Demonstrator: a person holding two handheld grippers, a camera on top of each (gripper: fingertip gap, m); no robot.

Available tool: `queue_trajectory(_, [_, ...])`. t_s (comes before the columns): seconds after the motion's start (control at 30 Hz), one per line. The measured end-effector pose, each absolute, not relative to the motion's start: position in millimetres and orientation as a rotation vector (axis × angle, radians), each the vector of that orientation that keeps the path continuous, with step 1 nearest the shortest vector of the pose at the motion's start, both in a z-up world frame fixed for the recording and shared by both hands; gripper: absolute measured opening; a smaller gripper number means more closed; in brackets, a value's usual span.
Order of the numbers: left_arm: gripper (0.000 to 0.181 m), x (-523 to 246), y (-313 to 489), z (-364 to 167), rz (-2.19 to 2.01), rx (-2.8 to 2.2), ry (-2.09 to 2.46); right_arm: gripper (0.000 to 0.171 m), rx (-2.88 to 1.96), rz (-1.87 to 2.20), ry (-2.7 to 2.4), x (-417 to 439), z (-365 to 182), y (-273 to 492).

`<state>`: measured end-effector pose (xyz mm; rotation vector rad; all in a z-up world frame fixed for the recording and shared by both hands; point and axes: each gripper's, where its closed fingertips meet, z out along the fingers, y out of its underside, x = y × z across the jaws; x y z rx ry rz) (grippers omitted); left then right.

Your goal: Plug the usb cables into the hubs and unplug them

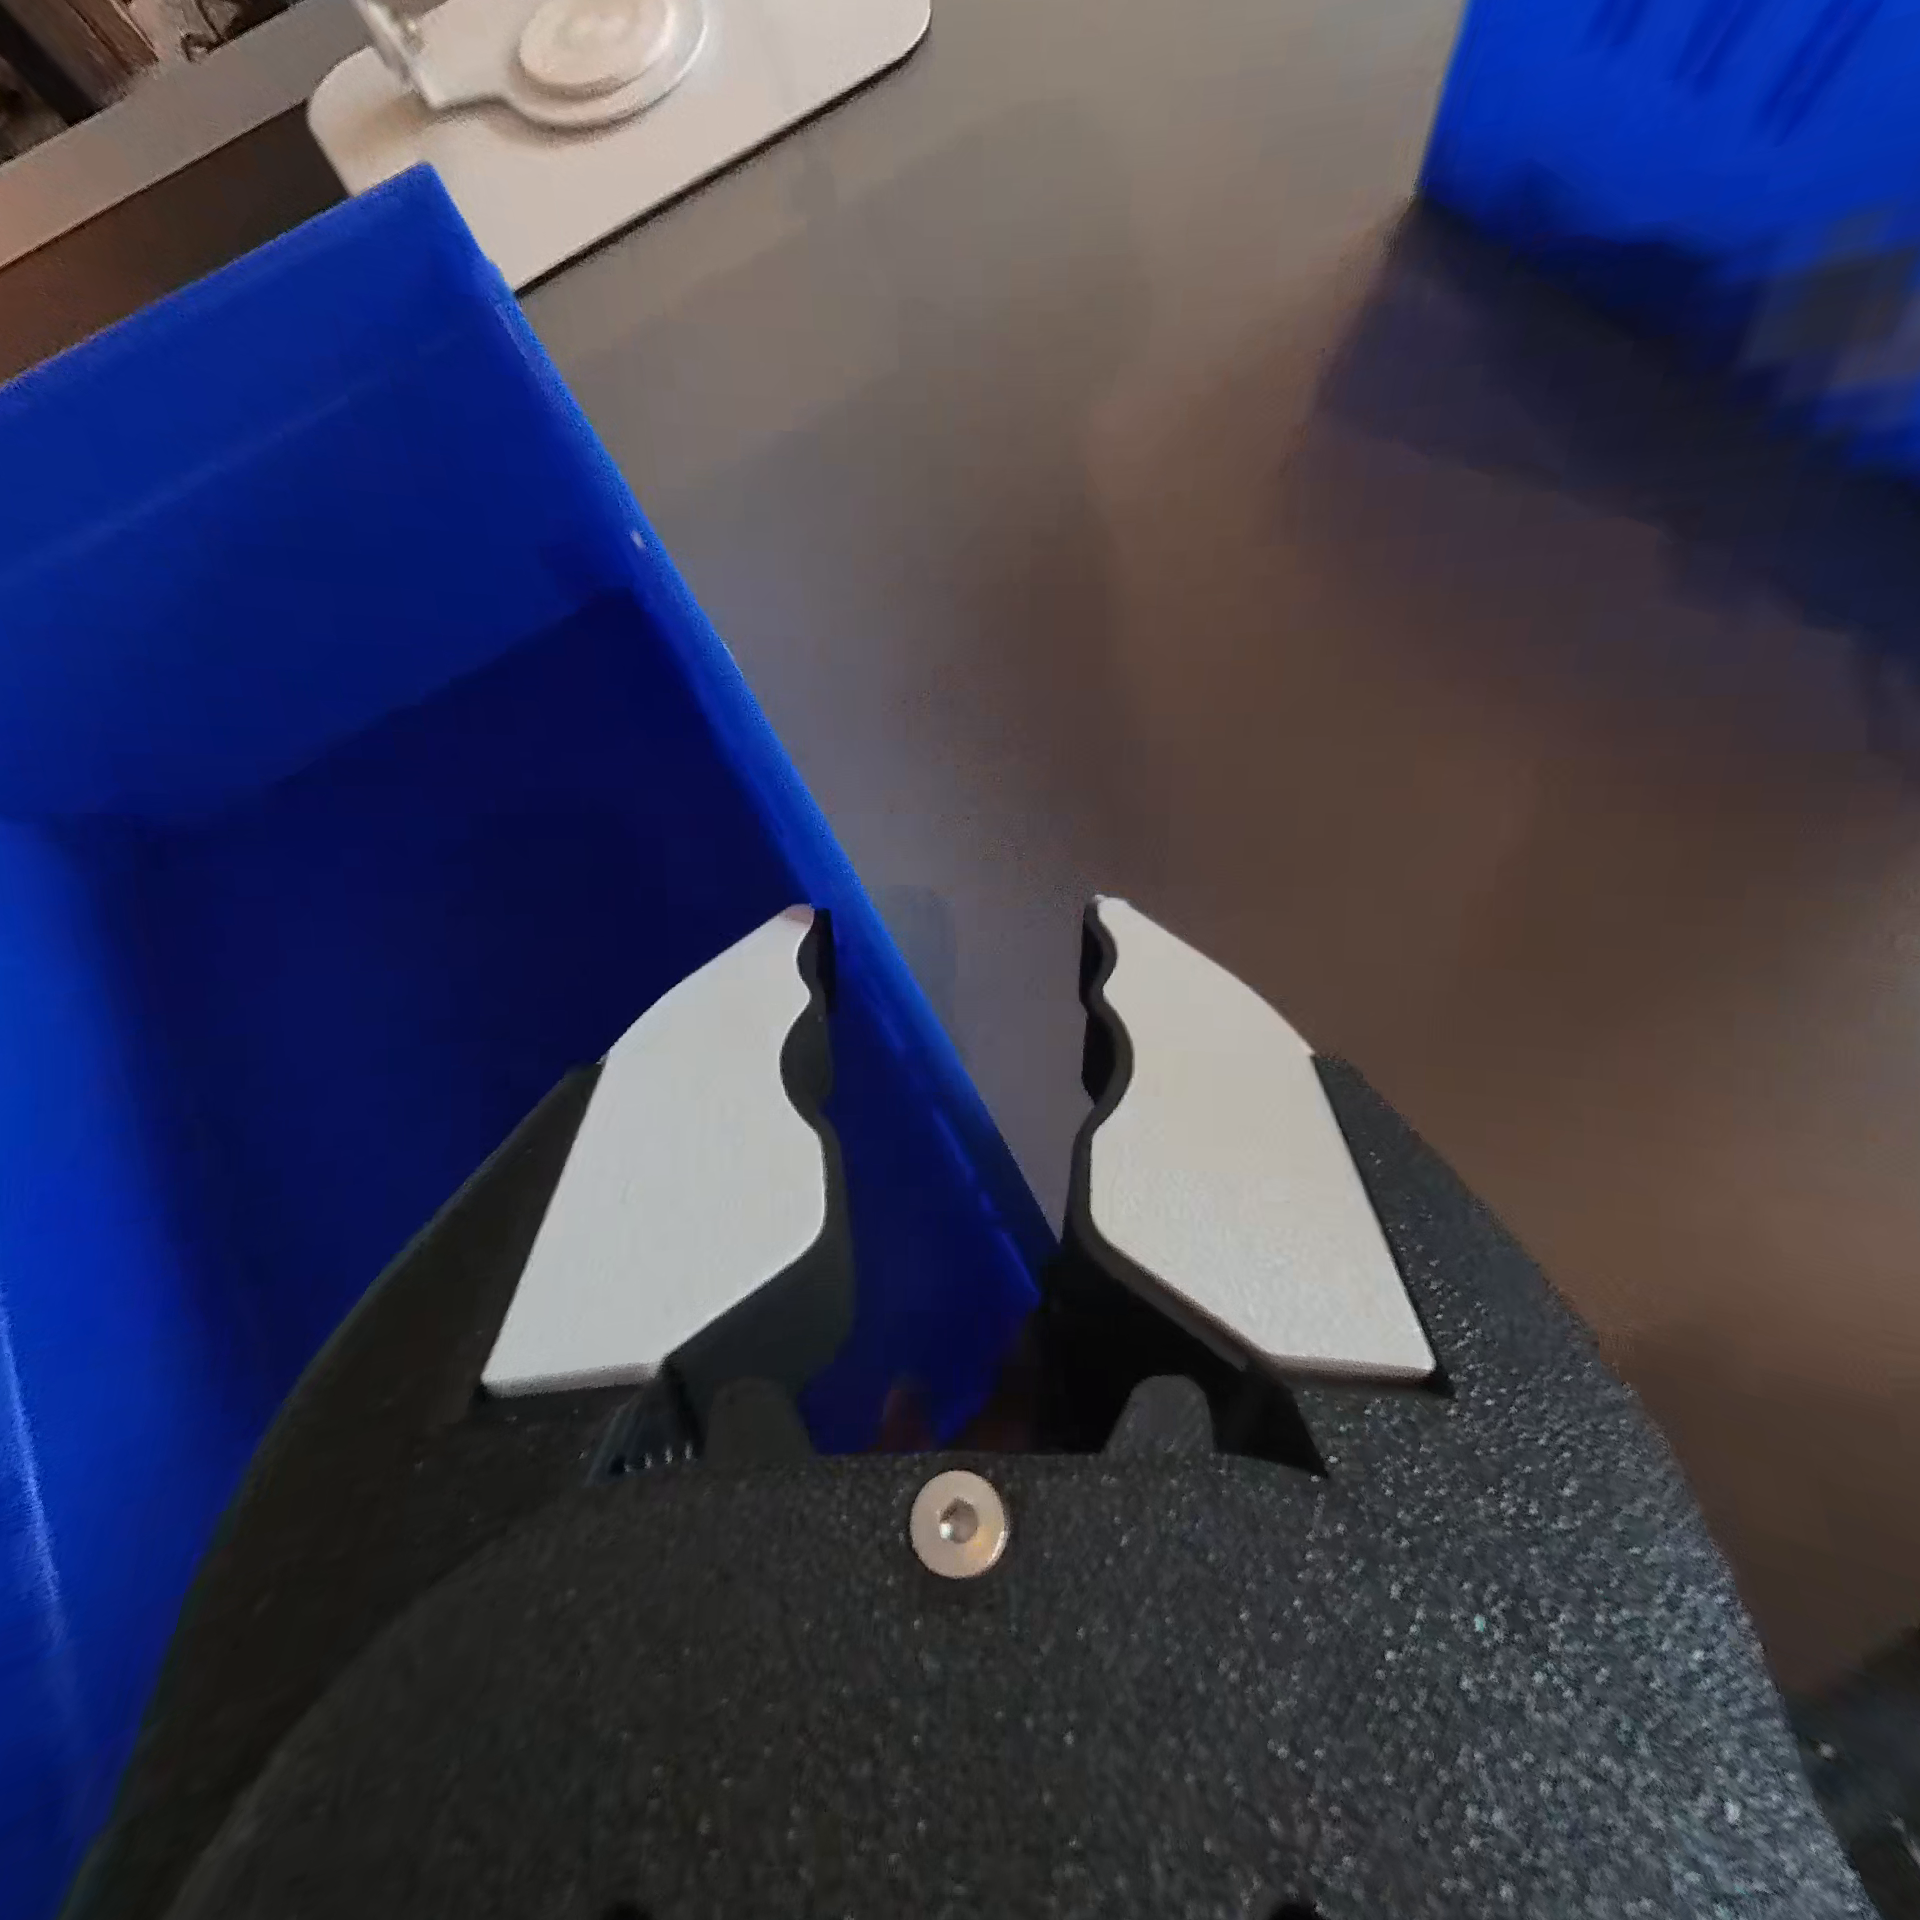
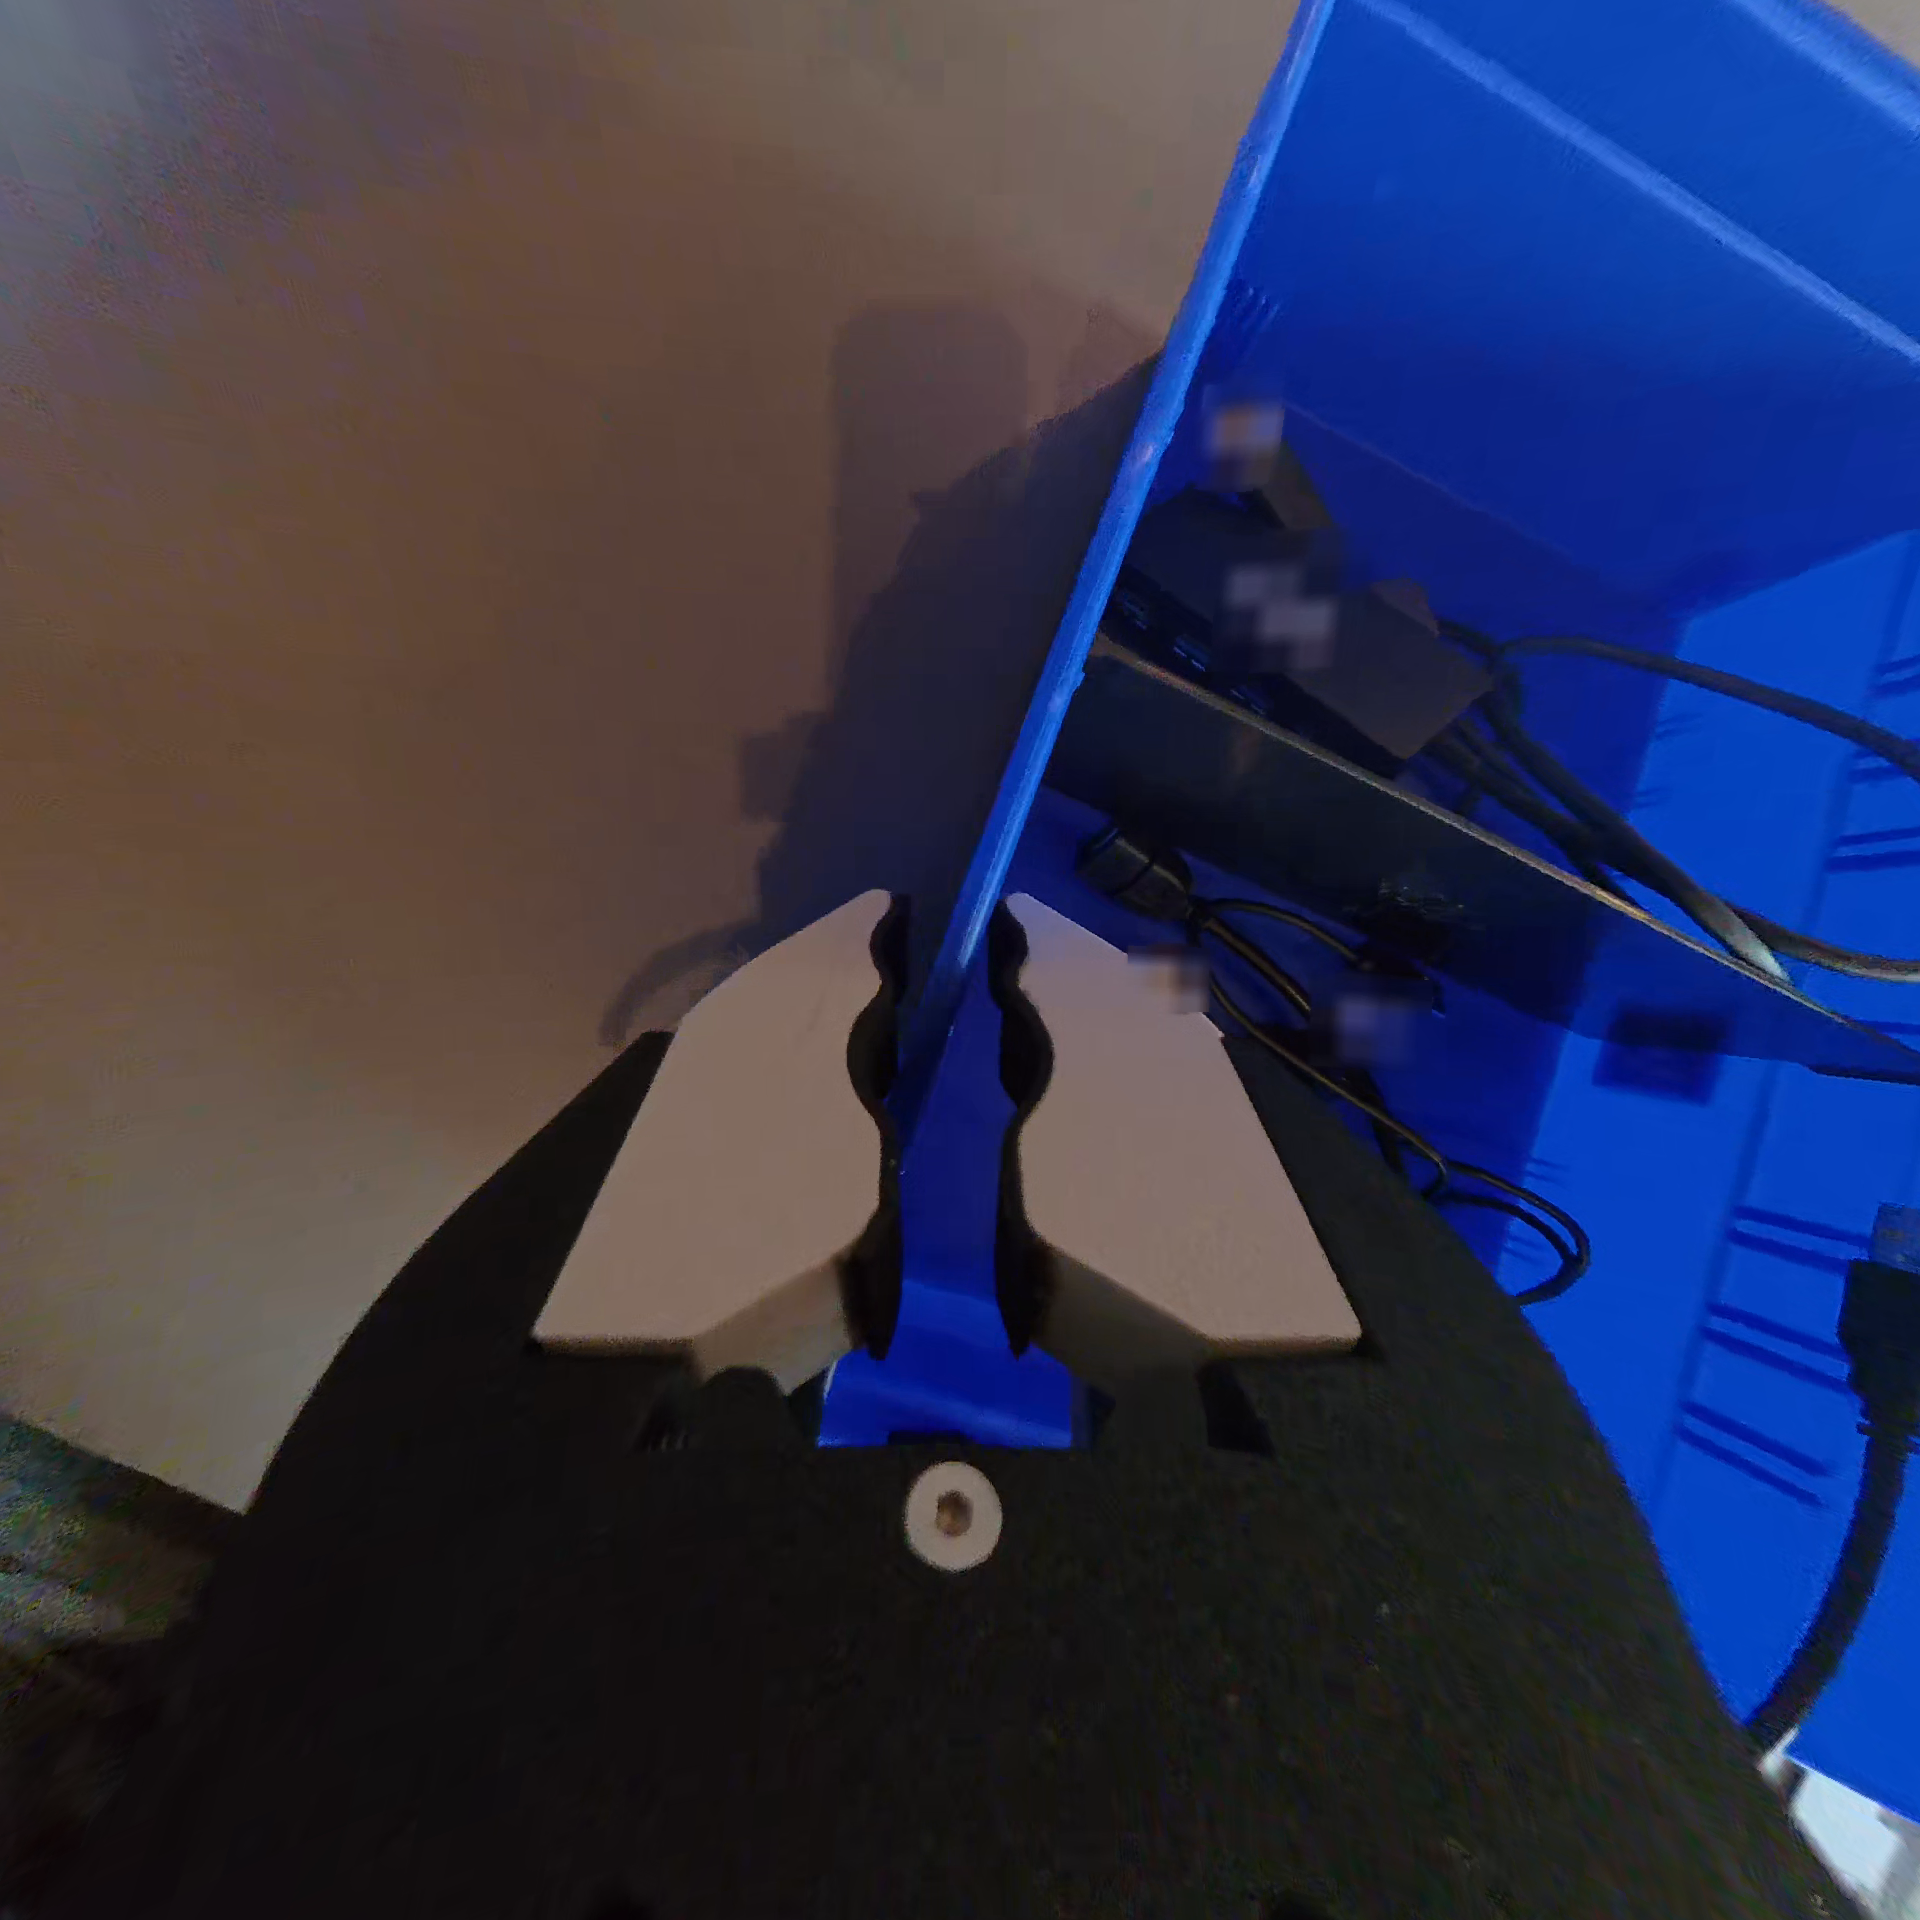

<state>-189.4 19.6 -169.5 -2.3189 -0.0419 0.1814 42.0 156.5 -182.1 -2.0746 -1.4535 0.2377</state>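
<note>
In the right wrist view my right gripper is shut on the left wall of a blue bin. Inside that bin lie black USB hubs behind a dark divider. Thin black USB cables with a plug lie in front of the divider. In the left wrist view my left gripper is open and straddles the right wall of another blue bin, with a gap left to the right finger. What that bin holds is hidden.
The brown-grey table lies between the bins. A blurred blue bin is at the far right in the left wrist view. A white pad holding a clear object sits at the back. A thick black cable hangs at the right.
</note>
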Motion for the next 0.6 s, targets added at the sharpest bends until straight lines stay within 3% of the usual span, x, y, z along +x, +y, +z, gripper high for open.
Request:
queue_trajectory(0.4, [0.048,-94.8,68.2,-165.7,-0.101,-2.268,0.037,0.028,-1.971,0.548,-1.508,-37.3,-175.7,85.7])
queue_trajectory(0.6, [0.052,-85.3,76.5,-162.2,-0.164,-2.231,-0.020,0.032,-1.973,0.610,-1.463,-49.8,-172.6,76.8])
